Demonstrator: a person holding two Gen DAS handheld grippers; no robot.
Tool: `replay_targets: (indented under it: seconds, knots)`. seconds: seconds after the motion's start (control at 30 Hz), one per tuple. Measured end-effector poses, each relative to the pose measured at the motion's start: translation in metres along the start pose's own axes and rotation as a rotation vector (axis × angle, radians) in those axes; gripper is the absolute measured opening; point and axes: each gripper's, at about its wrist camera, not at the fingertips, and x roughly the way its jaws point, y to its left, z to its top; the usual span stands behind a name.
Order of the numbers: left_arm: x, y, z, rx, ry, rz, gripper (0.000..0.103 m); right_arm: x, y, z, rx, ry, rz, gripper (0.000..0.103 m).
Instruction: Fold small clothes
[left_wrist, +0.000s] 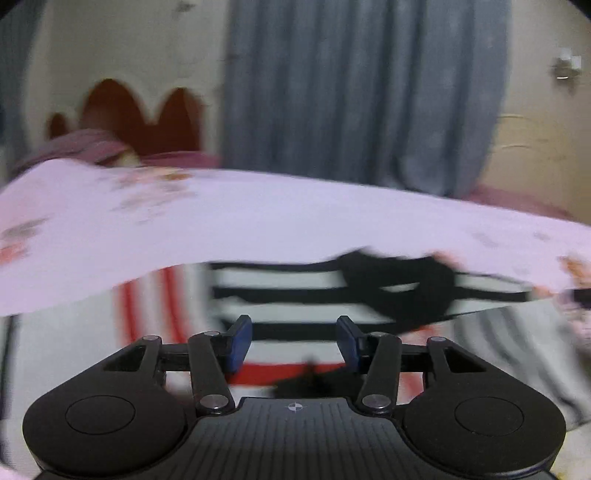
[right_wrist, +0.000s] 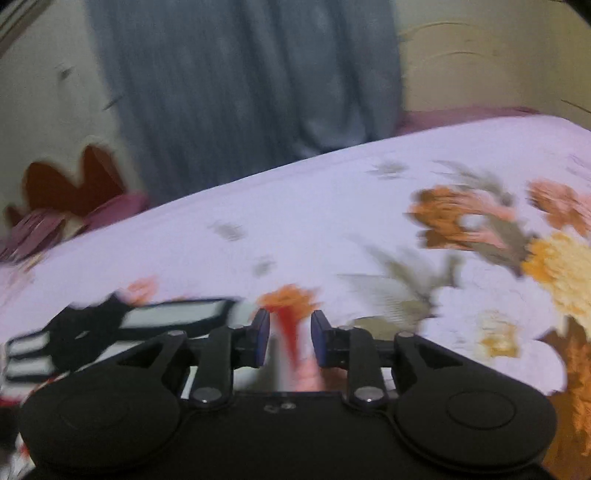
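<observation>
Striped top (left_wrist: 280, 295) lies flat on the bed (left_wrist: 258, 206), near edge. Left gripper (left_wrist: 294, 341) open, empty above it. Right gripper (right_wrist: 290, 341) parted, nothing pinched. Light, limp knit; pinch hem corners.

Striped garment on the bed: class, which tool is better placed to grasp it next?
Probably the left tool: its open jaws hang directly over the striped garment. The right tool sits at the garment's edge.

wrist views angled down, close, sharing bedsheet (left_wrist: 295, 221)
</observation>
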Motion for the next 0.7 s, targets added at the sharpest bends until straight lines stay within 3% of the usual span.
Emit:
replay_targets:
  seconds: [0.1,0.2,0.3,0.37,0.4,0.47,0.6,0.67,0.7]
  knots:
    - [0.015,-0.06,0.003,0.107,0.04,-0.131,0.049,0.007,0.046,-0.011,-0.151,0.061,0.13,0.025]
    - [0.038,-0.088,0.0,0.132,0.091,-0.153,0.05,0.016,0.082,-0.024,-0.25,0.089,0.184,0.024]
    - [0.051,-0.071,-0.006,0.104,0.128,-0.093,0.05,0.025,0.075,-0.023,-0.292,0.089,0.122,0.017]
    - [0.049,-0.041,-0.012,0.072,0.129,-0.07,0.05,0.028,0.043,-0.011,-0.201,0.062,-0.024,0.014]
    - [0.049,-0.03,-0.014,0.066,0.133,-0.053,0.052,0.031,0.024,-0.006,-0.141,0.071,-0.059,0.007]
    - [0.05,-0.016,-0.016,0.049,0.133,-0.077,0.055,0.033,0.004,-0.001,-0.083,0.099,0.0,0.003]
    - [0.043,-0.032,-0.012,0.088,0.118,-0.049,0.055,0.029,0.022,0.0,-0.186,0.123,-0.026,0.008]
    - [0.021,-0.045,-0.009,0.104,0.056,-0.088,0.055,0.013,0.029,0.0,-0.172,0.103,-0.013,0.021]
    - [0.013,-0.052,-0.011,0.12,0.052,-0.107,0.055,0.004,0.033,-0.001,-0.174,0.093,-0.004,0.021]
